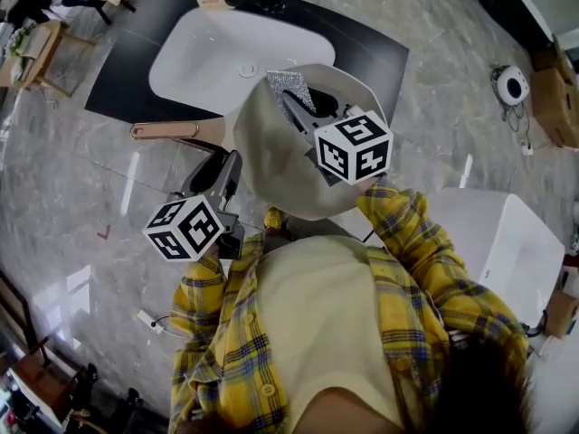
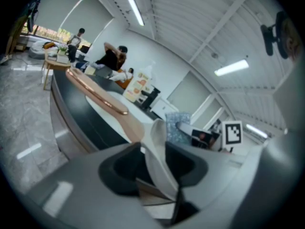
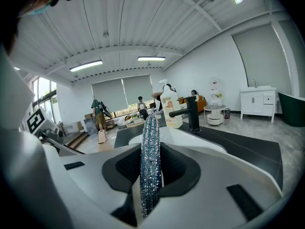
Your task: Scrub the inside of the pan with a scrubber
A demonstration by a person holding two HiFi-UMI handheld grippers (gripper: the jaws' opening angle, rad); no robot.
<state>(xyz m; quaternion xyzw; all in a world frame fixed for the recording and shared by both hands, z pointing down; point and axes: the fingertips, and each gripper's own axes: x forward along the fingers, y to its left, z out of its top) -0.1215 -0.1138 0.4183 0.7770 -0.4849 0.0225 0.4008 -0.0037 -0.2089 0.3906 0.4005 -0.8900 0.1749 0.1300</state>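
Writing: none legible. The soap bottle (image 3: 171, 109) behind the sink (image 1: 194, 61) has an orange label too small to read, and the gripper cubes show only black-and-white square markers. Pan (image 1: 271, 156), beige with a copper handle (image 1: 163, 131), is tilted at the sink's near edge; its rim stands unpinched between the widely parted jaws of the left gripper (image 1: 232, 172), and the right gripper (image 1: 297, 107) is clamped on the glittery scrubber (image 1: 288, 87), which lies against the pan's inside. Only the gripper views show people beyond the sink; only the head view shows the whole pan.
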